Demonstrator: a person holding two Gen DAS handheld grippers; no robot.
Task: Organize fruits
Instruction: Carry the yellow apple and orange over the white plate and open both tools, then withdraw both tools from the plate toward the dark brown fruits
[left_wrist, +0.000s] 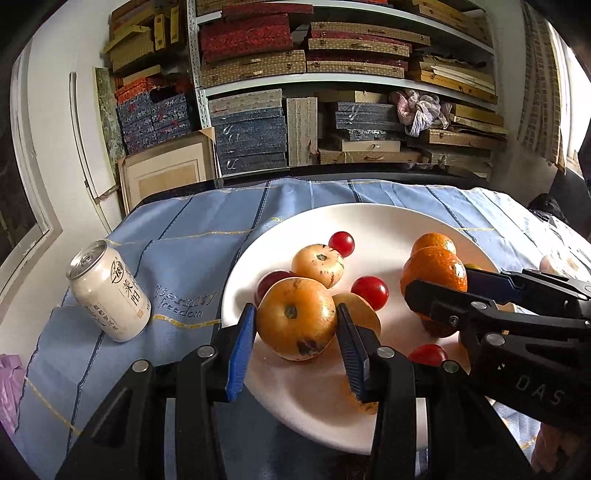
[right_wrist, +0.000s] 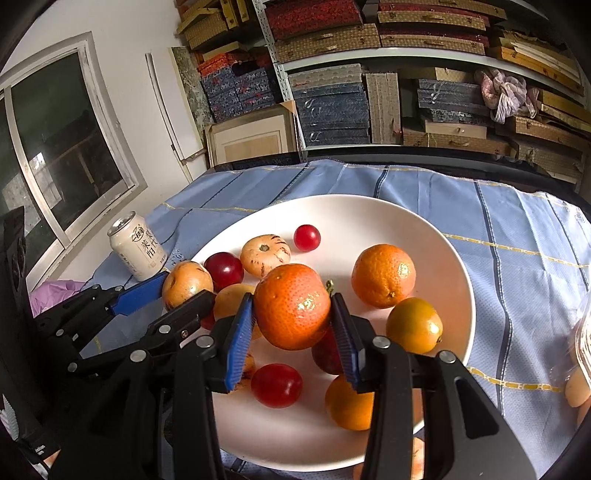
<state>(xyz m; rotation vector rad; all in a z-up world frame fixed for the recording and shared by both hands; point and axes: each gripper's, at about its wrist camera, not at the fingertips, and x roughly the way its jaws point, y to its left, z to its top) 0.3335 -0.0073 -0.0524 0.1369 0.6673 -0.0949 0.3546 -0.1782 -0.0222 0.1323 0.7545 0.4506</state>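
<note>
A round white ceramic plate (right_wrist: 424, 221) sits on the blue striped tablecloth (right_wrist: 517, 229). Over it, the right gripper (right_wrist: 291, 314) clamps a round orange mandarin (right_wrist: 291, 306), stem rightward; the left gripper (left_wrist: 295, 321) clamps a yellow-brown round fruit (left_wrist: 295, 319), its dark end facing the camera.

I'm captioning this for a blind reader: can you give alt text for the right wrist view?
The right gripper clamps a mandarin above a white plate of mixed fruit on a blue cloth. At left, the left gripper holds a yellow-brown fruit.
</note>
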